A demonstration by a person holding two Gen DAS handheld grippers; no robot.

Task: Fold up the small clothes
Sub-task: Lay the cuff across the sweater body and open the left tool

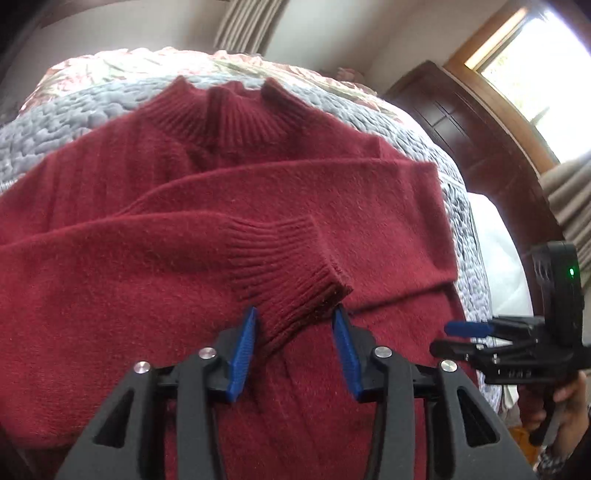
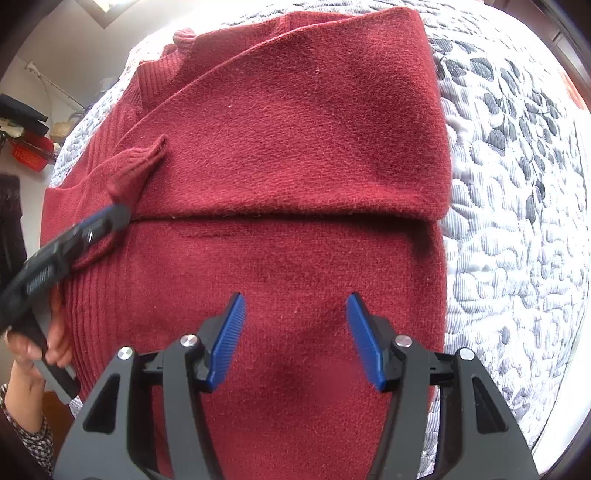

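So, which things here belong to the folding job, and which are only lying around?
Belong to the job:
- sweater, both sleeves folded across its front
- sleeve cuff, between the open left gripper fingers
- right gripper, open over the sweater body
- quilt, the surface under it

Lying around:
- red basket
- curtain
- window
- dark wooden cabinet

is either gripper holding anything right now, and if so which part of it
Nothing is held. The left gripper is open, its fingers either side of the sweater sleeve's ribbed cuff. The right gripper is open above the body.
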